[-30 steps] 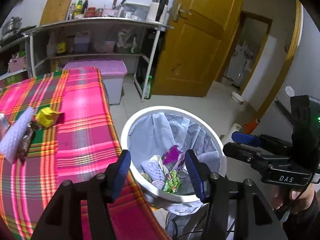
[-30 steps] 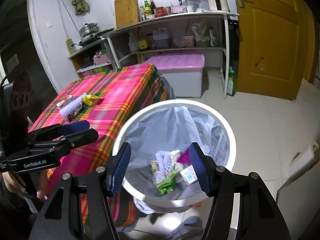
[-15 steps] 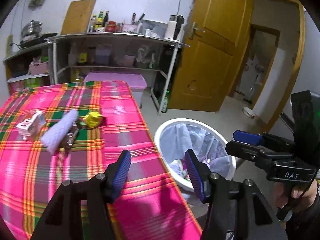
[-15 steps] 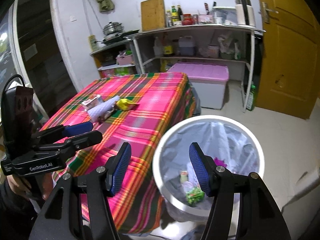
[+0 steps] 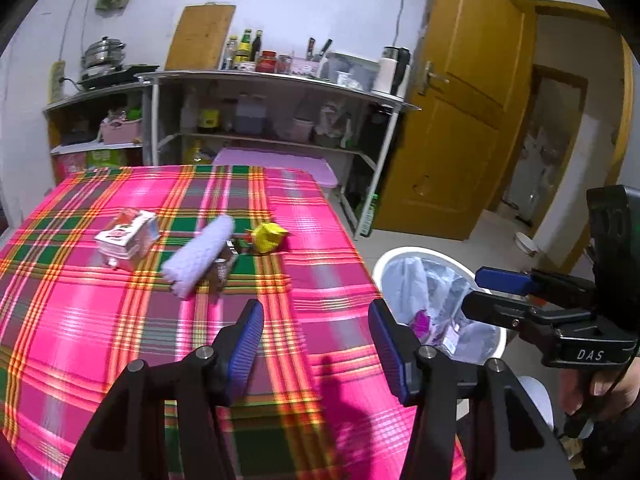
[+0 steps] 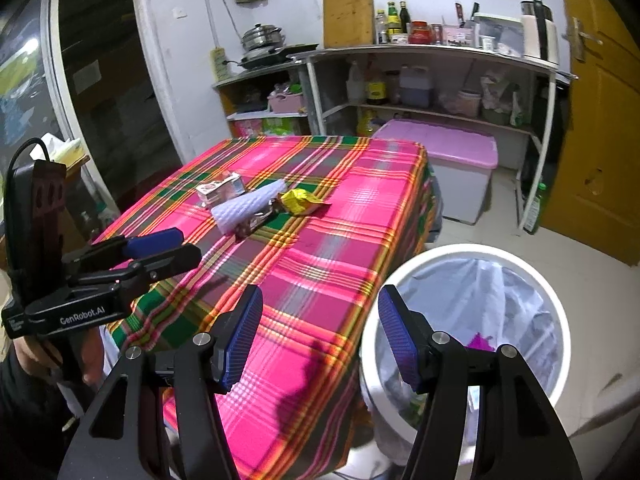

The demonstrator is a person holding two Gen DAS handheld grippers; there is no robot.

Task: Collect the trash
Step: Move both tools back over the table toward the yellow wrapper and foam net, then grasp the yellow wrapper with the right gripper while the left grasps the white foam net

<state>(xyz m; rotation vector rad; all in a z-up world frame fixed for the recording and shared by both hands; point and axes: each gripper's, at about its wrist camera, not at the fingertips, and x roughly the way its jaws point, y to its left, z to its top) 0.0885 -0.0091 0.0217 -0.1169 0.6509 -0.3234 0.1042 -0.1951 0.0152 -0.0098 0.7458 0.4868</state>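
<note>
Both grippers over the near edge of the plaid-covered table (image 5: 100,320), fingers apart and empty. The left gripper (image 5: 316,344) stands with its blue pads spread wide and nothing between them; the right gripper (image 6: 320,336) is likewise spread wide and carries nothing.

Remaining trash lies in one cluster on the cloth, at about 11 o'clock from the left gripper's fingers and about 12 o'clock from the right gripper's. Members of the cluster: a small printed carton (image 5: 126,242) farthest left; a white foam sleeve (image 5: 200,256) in the middle; a dark foil wrapper (image 5: 224,266) partly under the sleeve; and a crumpled yellow wrapper (image 5: 270,237) just right of them.

The sleeve's long axis runs from 7 o'clock to 1 o'clock in the left wrist view, so it lies roughly along the line of approach; fingers coming straight in would probably straddle its width and close across it with little wrist roll.

The white bin (image 6: 556,304), lined with a pale bag and already holding scraps, stands on the floor beside the table's right edge, at 3 o'clock from the left fingers and 4 o'clock from the right.

Judgement: the left gripper looks nearer the cluster, the right gripper nearer the bin.
</note>
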